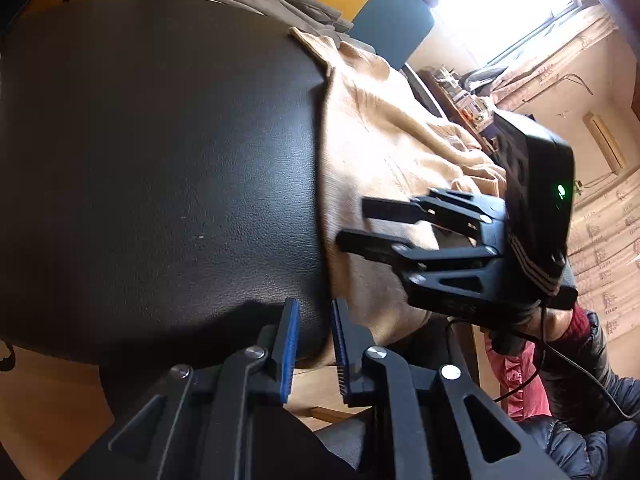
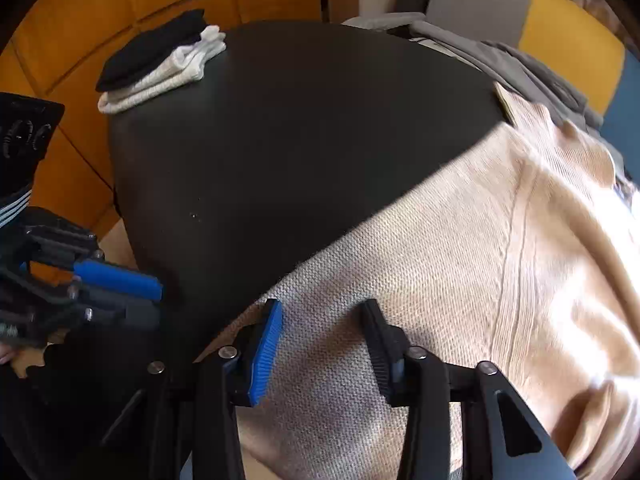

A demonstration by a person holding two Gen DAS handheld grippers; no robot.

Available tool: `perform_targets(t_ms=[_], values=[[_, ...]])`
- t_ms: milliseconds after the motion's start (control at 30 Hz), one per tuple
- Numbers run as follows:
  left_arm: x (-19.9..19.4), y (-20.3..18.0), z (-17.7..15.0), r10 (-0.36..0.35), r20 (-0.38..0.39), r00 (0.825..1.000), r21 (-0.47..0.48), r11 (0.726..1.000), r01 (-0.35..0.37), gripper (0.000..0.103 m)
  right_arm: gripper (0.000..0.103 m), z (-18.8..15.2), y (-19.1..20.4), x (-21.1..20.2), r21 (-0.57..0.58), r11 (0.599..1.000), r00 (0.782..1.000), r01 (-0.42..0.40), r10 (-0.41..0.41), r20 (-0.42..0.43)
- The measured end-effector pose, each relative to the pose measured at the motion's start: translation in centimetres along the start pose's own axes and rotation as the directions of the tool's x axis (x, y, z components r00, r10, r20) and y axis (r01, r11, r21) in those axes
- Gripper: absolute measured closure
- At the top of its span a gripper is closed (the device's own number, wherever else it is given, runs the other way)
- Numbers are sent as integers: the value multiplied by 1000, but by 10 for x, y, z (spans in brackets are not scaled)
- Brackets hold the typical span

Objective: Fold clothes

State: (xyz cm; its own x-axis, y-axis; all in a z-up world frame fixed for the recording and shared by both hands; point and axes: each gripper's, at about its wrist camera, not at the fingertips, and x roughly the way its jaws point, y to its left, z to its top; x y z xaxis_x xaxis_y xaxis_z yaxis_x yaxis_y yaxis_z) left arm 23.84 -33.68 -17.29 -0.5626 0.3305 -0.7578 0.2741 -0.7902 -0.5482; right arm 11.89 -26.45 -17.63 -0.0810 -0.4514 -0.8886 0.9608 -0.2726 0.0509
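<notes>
We noted that the left gripper (image 1: 314, 354) was built of black skeletal linkage arms with triangular cut-outs, joined by round silver screw heads, and that its fingers carried ribbed blue pads (image 1: 291, 354). The right gripper (image 2: 326, 354) matched it in black frame, silver screws and blue pad (image 2: 266, 356), and from the left wrist view its black housing (image 1: 538, 200) bore a lit green lamp, white diagonal stripes and a thin black cable. The person wore a dark red cuff (image 1: 580, 322) under a shiny dark padded sleeve (image 1: 588, 384).
</notes>
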Motion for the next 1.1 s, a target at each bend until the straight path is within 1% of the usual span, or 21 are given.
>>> perform_targets(t_ms=[33, 67, 100, 167, 200, 267, 367, 433, 467, 567, 700, 833, 867, 900, 933, 967, 1033, 1067, 1100], values=[[3, -3, 1, -3, 1, 1000, 9, 1000, 3, 87, 66, 3, 0, 2, 8, 1000, 1000, -4, 4, 0], [6, -5, 2, -5, -1, 1000, 16, 1000, 5, 86, 72, 6, -6, 4, 36, 999, 1000, -24, 24, 3], [10, -6, 5, -1, -12, 1000, 19, 1000, 1, 85, 76, 9, -13, 7, 67, 997, 999, -46, 45, 7], [17, -7, 9, -3, -30, 1000, 27, 1000, 3, 83, 92, 16, -33, 12, 167, 980, 994, -108, 107, 13], [21, -8, 11, -7, -37, 999, 32, 999, 8, 82, 95, 18, -41, 15, 205, 970, 991, -134, 134, 15], [26, -8, 14, -13, -46, 999, 36, 999, 15, 82, 96, 20, -55, 20, 268, 945, 982, -189, 189, 28], [34, -13, 16, -23, -50, 998, 18, 1000, 23, 81, 96, 21, -59, 24, 282, 937, 978, -205, 205, 32], [37, -15, 15, -29, -46, 999, 10, 1000, 30, 79, 96, 21, -59, 25, 290, 934, 977, -211, 210, 34], [38, -18, 13, -21, -45, 999, 14, 1000, 21, 79, 96, 20, -60, 25, 295, 931, 976, -215, 214, 36], [33, -21, 12, 56, -49, 997, 55, 997, -54, 79, 96, 18, -67, 25, 302, 925, 973, -230, 227, 44], [27, -26, 11, 152, -49, 987, 105, 984, -146, 79, 96, 18, -76, 23, 311, 917, 968, -248, 243, 56], [33, -38, 10, 96, -33, 995, 79, 993, -93, 75, 96, 18, -78, 24, 336, 902, 963, -269, 259, 76], [36, -44, 9, 111, -20, 994, 101, 989, -109, 75, 96, 19, -78, 24, 342, 900, 963, -269, 256, 83], [38, -49, 9, 126, -7, 992, 124, 985, -124, 89, 96, 19, -78, 24, 347, 899, 964, -268, 253, 89], [40, -54, 9, 141, 5, 990, 142, 980, -140, 98, 95, 20, -76, 23, 343, 902, 965, -262, 246, 92], [40, -52, 11, 153, 13, 988, 132, 979, -154, 97, 95, 21, -75, 22, 342, 904, 966, -258, 241, 94], [31, -32, 23, 145, 39, 989, 19, 989, -146, 98, 93, 22, -74, 18, 341, 905, 968, -252, 231, 102], [22, -15, 31, 148, 61, 987, -57, 988, -144, 98, 89, 21, -77, 10, 352, 900, 966, -256, 225, 129], [9, 2, 39, 158, 92, 983, -125, 981, -146, 98, 89, 19, -81, 1, 362, 896, 964, -259, 217, 154]])
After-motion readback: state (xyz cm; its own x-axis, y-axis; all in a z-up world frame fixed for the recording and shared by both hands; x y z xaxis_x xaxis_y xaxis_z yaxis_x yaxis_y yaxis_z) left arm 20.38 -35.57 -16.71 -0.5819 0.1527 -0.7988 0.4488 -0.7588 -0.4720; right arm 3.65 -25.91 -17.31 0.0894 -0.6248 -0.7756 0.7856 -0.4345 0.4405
